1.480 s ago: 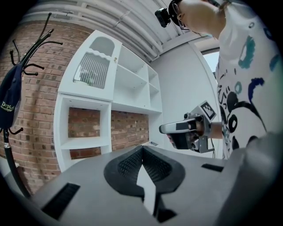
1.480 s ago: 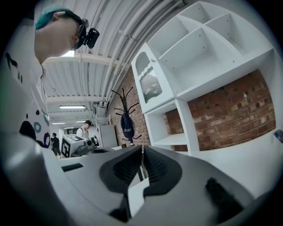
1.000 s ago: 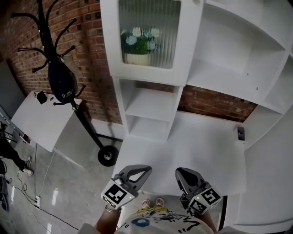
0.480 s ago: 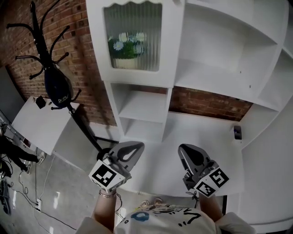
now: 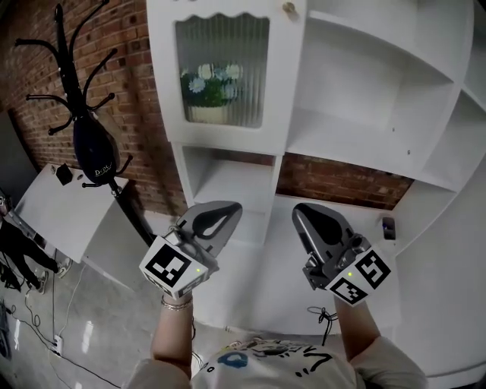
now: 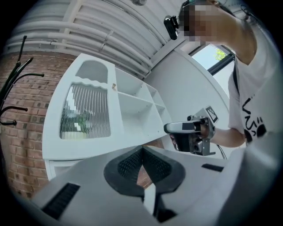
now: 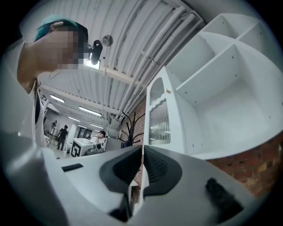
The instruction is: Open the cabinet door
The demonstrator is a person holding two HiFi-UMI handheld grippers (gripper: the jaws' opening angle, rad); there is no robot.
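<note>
1. The cabinet door (image 5: 222,72) is shut, flush w/ its white frame. Potted flowers (image 5: 209,85) are seen behind its ribbed glass.
2. A small knob (image 5: 288,8) sits at the door's top right corner, so the hinges are judged to be on the door's left edge.
3. The left tool (image 5: 220,216) and right tool (image 5: 310,216) are held well below the door. Each has its jaws pressed together w/ nothing between the pads.
4. The step in hand is judged to be the approach, as neither tool touches the door yet. The right tool is better placed, being below the door's knob side.
5. The jaws should be spread before the knob is reached, then closed squarely on it. The knob is small, so an off-centre grip could slip.
6. The pull should be made outward along an arc swinging toward the door's left edge, not straight back. The left tool should be kept out of that swing.
7. Surface: a white desk (image 5: 266,296) lies below the door, w/ a small dark item (image 5: 388,226) on it, well to the door's lower right. Open white shelves (image 5: 372,91) stand just right of the door.
8. Room: a brick wall (image 5: 144,137) is seen left of the door. A black coat stand (image 5: 74,76) w/ a dark bag (image 5: 97,152) stands further left of the door. Grey floor (image 5: 83,319) is seen far below the door's left side.
</note>
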